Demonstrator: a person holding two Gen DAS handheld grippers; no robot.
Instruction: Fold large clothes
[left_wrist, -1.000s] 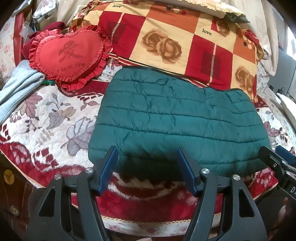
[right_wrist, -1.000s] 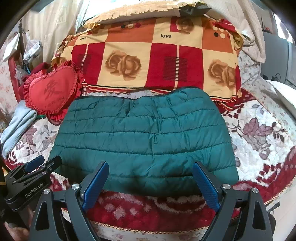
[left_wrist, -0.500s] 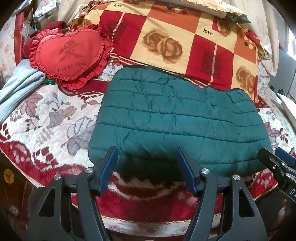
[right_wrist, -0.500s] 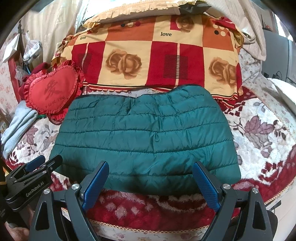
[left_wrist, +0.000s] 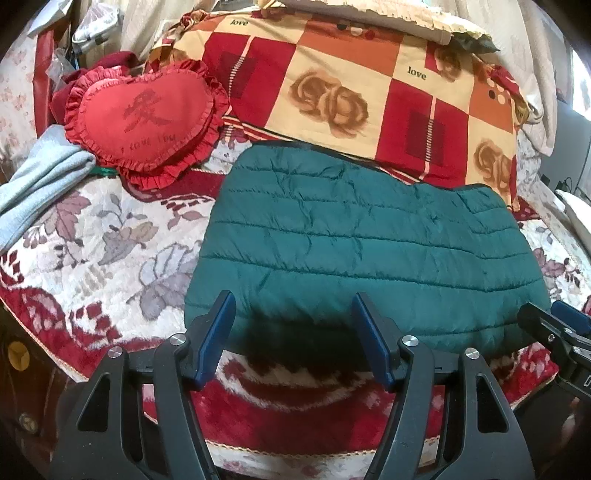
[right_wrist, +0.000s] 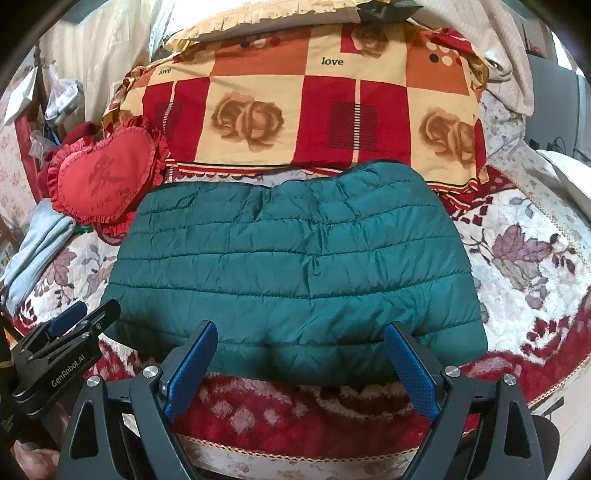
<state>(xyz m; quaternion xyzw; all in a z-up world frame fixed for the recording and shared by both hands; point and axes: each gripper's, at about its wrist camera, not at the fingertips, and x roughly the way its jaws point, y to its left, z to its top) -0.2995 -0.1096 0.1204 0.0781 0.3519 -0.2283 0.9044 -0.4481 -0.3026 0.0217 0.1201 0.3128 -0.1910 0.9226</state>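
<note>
A dark green quilted puffer jacket (left_wrist: 351, 247) lies folded flat on the floral bedspread, also in the right wrist view (right_wrist: 295, 269). My left gripper (left_wrist: 293, 306) is open and empty, just above the jacket's near edge towards its left end. My right gripper (right_wrist: 299, 336) is open wide and empty, at the jacket's near edge. The right gripper shows at the right edge of the left view (left_wrist: 554, 328). The left gripper shows at the lower left of the right view (right_wrist: 66, 339).
A red heart cushion (left_wrist: 144, 114) and a grey folded garment (left_wrist: 40, 177) lie left of the jacket. A checked rose-print pillow (right_wrist: 303, 110) lies behind it. The bed's front edge (right_wrist: 295, 450) runs under my grippers.
Both grippers have shifted slightly back and up, so the jacket sits a little lower in view. The jacket has not moved.
</note>
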